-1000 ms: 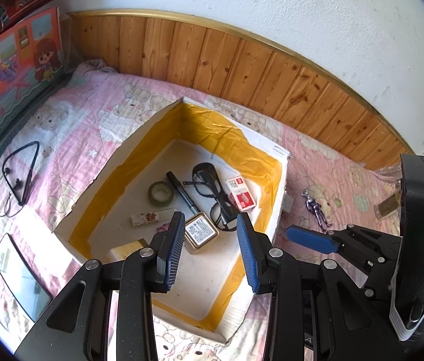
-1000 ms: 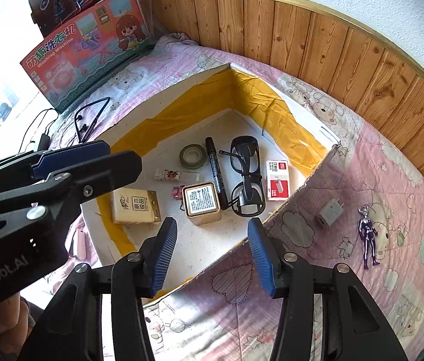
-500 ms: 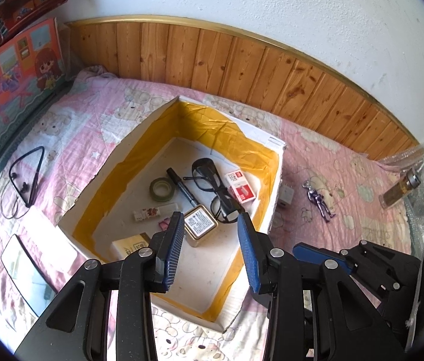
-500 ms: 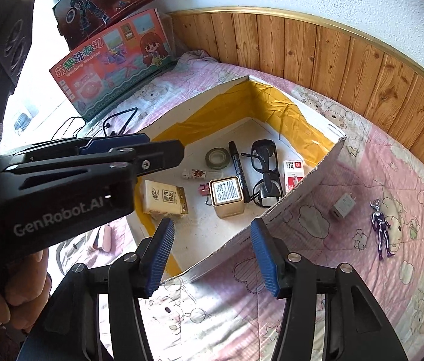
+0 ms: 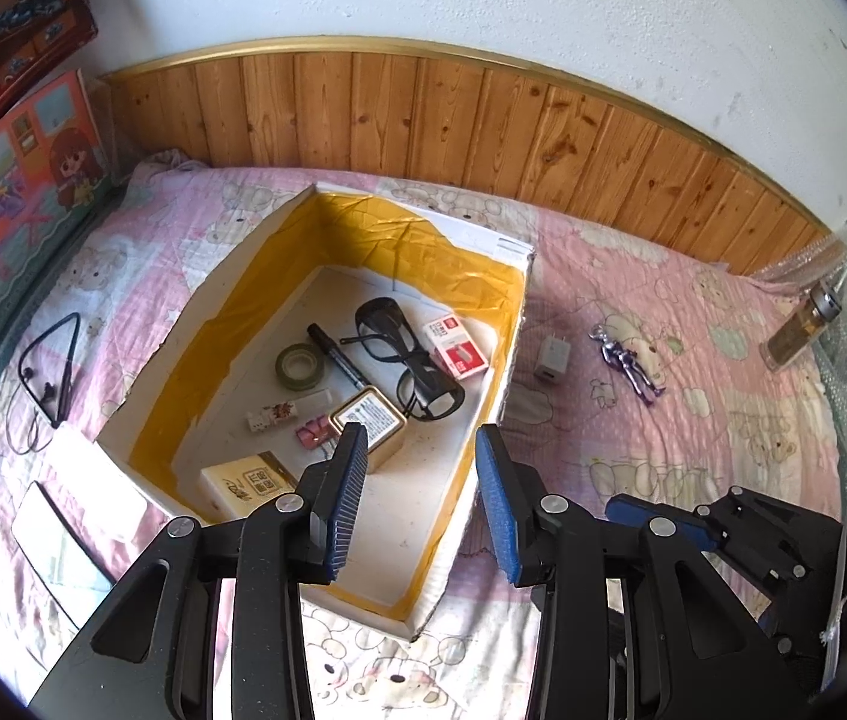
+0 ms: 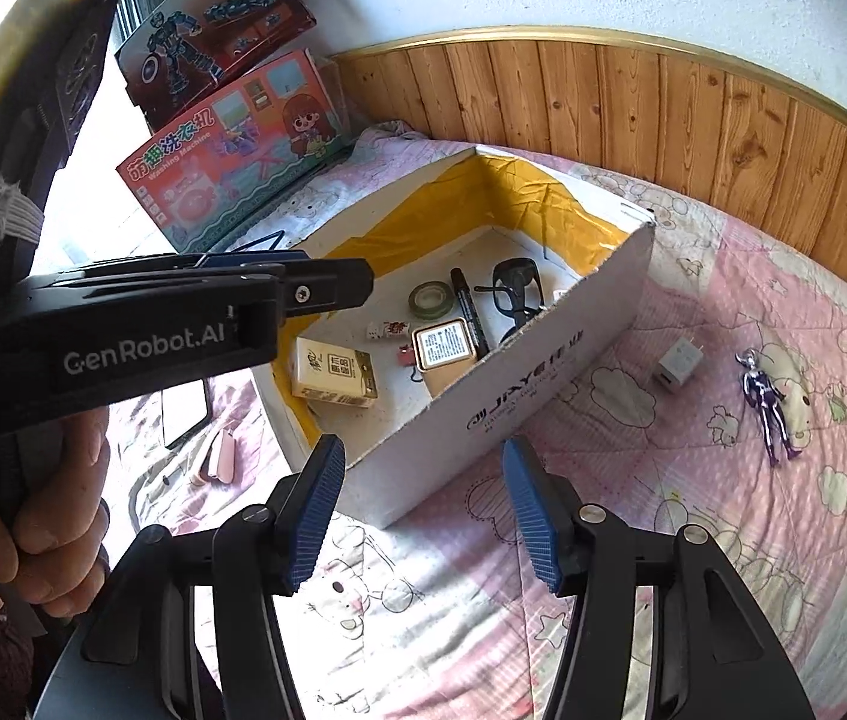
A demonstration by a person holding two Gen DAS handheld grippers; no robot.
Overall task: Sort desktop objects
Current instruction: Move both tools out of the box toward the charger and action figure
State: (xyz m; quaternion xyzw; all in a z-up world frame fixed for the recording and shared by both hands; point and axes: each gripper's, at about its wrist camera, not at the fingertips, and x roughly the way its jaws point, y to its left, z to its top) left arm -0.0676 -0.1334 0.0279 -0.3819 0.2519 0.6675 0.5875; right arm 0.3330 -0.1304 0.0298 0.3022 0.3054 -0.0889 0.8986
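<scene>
A white box with yellow lining point(image 5: 486, 252) point(image 6: 519, 384) lies on a pink quilt. Inside are black glasses point(image 5: 411, 354), a marker point(image 5: 339, 354), a tape roll point(image 5: 300, 365), a red-white pack point(image 5: 456, 348), a square tin point(image 5: 370, 420) point(image 6: 444, 345) and a tan packet point(image 6: 333, 371). A white charger point(image 5: 552, 357) point(image 6: 678, 363) and a purple figure point(image 5: 630, 363) point(image 6: 768, 408) lie on the quilt right of the box. My left gripper point(image 5: 417, 480) is open and empty above the box's near end. My right gripper point(image 6: 423, 510) is open and empty, in front of the box's side.
Toy boxes point(image 6: 231, 138) lean against the wall at the left. Black neckband earphones point(image 5: 51, 360), a cable and a phone point(image 5: 57, 534) lie left of the box. A glass bottle point(image 5: 801, 330) lies at the far right. Wood panelling runs along the back.
Both grippers have pulled back and up from the box, so more of the quilt and wall shows. Both stay open and empty. The objects have not moved.
</scene>
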